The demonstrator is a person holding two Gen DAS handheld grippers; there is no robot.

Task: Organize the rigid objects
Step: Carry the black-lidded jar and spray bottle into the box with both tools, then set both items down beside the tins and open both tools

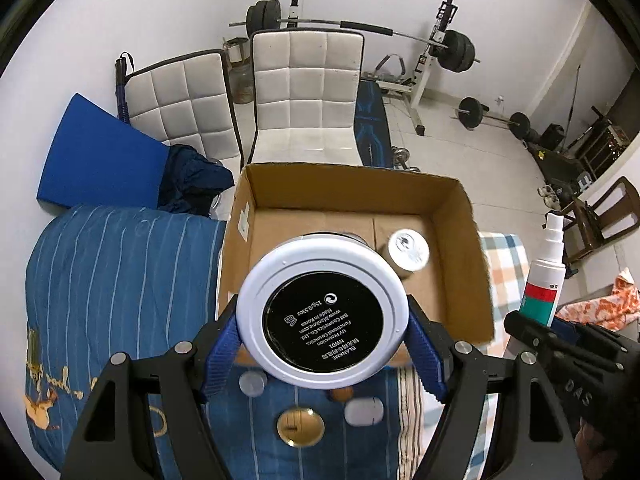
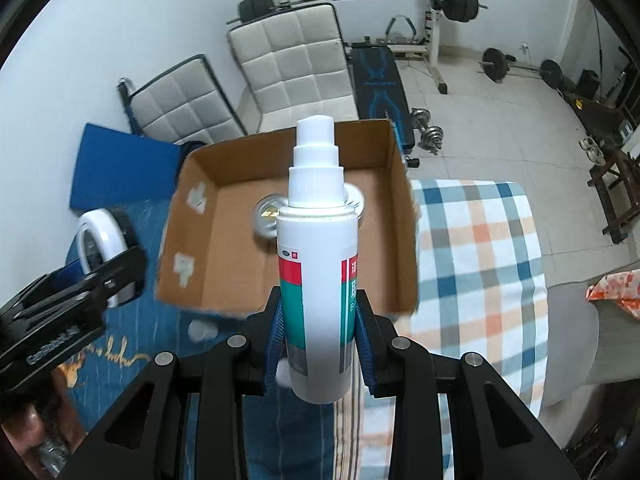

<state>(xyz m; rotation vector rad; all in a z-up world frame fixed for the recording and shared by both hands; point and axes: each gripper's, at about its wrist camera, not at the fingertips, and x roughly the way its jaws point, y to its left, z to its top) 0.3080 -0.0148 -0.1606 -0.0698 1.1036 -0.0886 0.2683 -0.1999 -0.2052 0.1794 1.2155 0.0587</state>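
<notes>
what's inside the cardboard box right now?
In the box: one silver-topped can standing upright, plus a round shiny item beside it. The left claw's compact and the right claw's spray bottle cover part of the floor.

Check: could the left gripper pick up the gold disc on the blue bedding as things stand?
Probably not: the left gripper is shut on the white round compact, so the gold disc stays out until that is set down.

- Even, cool indoor light; soft shadows.
- Heavy fisheye bending, black vignette in corners.
- Right wrist view motion-blurred, worst at lower left.
- Left wrist view sharp.
</notes>
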